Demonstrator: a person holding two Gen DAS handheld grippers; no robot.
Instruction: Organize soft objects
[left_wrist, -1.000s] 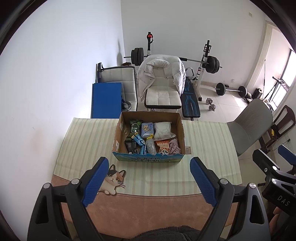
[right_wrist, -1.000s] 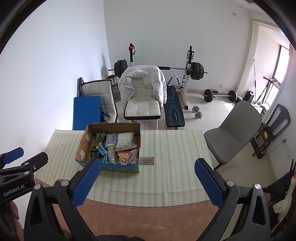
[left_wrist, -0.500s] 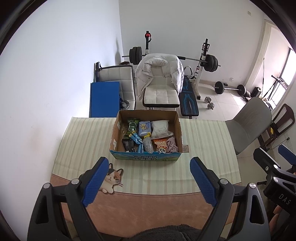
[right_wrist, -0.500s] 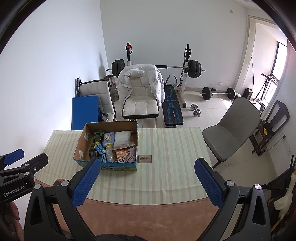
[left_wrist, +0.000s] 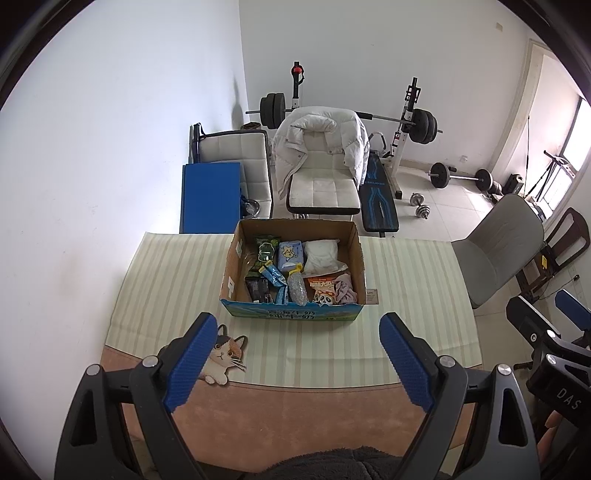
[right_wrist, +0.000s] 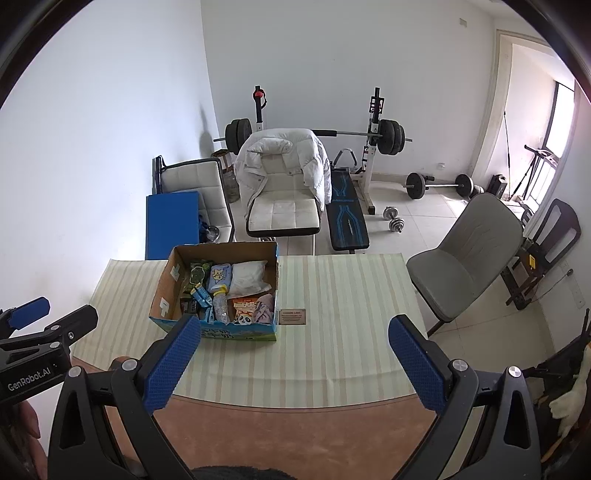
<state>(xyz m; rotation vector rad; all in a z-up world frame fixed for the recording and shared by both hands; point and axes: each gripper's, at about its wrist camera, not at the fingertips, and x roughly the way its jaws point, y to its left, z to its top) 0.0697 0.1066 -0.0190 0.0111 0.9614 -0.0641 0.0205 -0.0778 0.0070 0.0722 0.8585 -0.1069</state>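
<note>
Left wrist view: your left gripper (left_wrist: 295, 360) hangs above the near desk (left_wrist: 166, 280) edge, fingers spread wide, holding nothing. The cardboard box (left_wrist: 293, 314) sits mid-desk ahead, packed with snack packs, a bottle, a pink cloth (left_wrist: 345, 290) at its right corner.
Right wrist view: your right gripper (right_wrist: 295, 363) is wide apart too, empty; box (right_wrist: 166, 295) lies ahead-left, small card (right_wrist: 291, 316) just beside it

A matt brown cardboard box (left_wrist: 354, 236) of glossy plastic snack packets (left_wrist: 322, 290) sits on a striped woven cloth (left_wrist: 177, 280) over the smooth tan table (left_wrist: 295, 417), framed by ribbed blue pads (left_wrist: 190, 363)
</note>
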